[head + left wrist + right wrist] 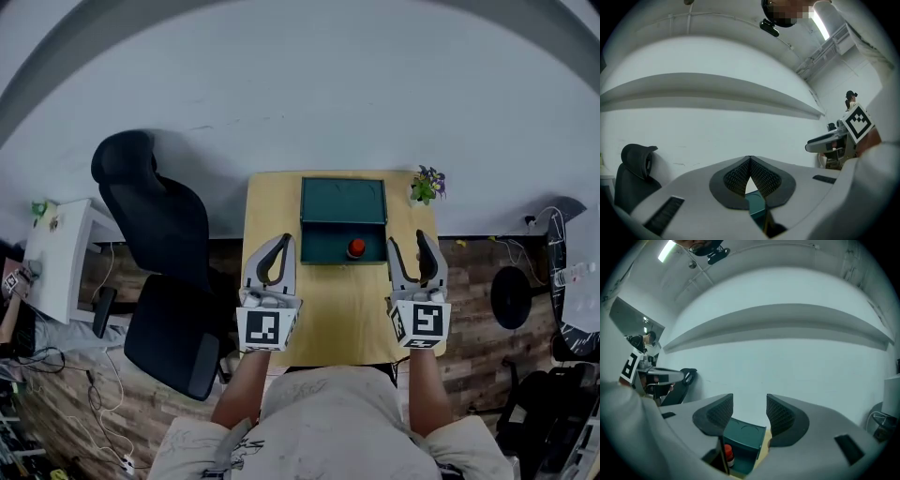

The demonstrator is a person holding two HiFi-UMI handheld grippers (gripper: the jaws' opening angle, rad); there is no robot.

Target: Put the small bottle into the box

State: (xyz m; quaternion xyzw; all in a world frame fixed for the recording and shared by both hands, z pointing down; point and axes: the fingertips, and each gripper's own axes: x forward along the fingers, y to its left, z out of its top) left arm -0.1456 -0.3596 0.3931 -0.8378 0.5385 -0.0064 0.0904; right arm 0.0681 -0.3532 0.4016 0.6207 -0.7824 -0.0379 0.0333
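Centrally, the small bottle (356, 247), red-capped with a pale body, stands inside the dark green box (323, 246), ahead of both grippers and between them. Left gripper (273, 258): jaws closed tip to tip, nothing held. Right gripper (417, 255): jaws apart and empty; through its gap the box's open lid and the bottle appear low and to the left. Bare wooden table (328, 309) lies between the grippers up to the box's near edge; each gripper is close to a side edge of the table, with a black chair (159, 244) beyond the left one
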